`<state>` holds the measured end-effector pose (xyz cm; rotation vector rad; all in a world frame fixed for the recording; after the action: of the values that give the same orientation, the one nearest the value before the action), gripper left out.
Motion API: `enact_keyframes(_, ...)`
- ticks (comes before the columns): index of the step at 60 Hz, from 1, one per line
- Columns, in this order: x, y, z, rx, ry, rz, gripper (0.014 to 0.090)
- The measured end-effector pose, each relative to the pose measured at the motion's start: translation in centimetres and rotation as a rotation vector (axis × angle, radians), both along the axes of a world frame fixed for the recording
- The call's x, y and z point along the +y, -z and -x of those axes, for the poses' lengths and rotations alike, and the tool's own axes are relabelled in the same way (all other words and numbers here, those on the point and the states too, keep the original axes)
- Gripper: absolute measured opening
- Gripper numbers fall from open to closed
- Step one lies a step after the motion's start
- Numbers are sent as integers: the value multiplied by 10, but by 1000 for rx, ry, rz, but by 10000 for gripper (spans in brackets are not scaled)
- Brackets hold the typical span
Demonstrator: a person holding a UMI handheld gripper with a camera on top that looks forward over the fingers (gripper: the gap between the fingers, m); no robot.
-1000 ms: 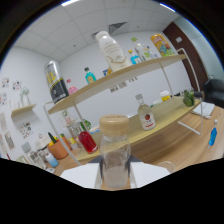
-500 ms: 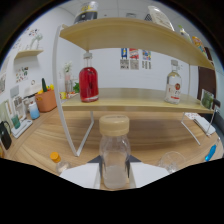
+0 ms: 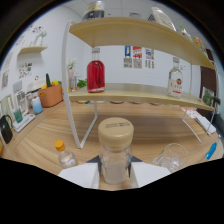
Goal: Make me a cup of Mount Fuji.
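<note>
Your fingers are clamped on a clear jar with a tan lid, held upright above the wooden counter. Just beside it sits an empty glass; beyond, a red bottle stands on the shelf.

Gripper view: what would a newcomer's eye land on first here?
First, the clear jar with a tan lid, standing between the white fingers of the tool. Beyond it, a red bottle sits on the lower board of the wooden shelf, with a clear labelled bottle further along the same board. A clear glass rests on the table beside the jar.
</note>
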<state>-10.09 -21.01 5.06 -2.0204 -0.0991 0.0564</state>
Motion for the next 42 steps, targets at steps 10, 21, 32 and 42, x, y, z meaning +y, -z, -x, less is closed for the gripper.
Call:
enact_keyframes(10, -12, 2, -1, 23, -5, 34, 673)
enact_keyframes(21, -31, -40, -7, 39, 3, 7, 862)
enact_keyframes(32, -61, -89, -28, 15, 3, -31, 863)
enact_keyframes(42, -86, -110, -70, 11, 45, -17, 863)
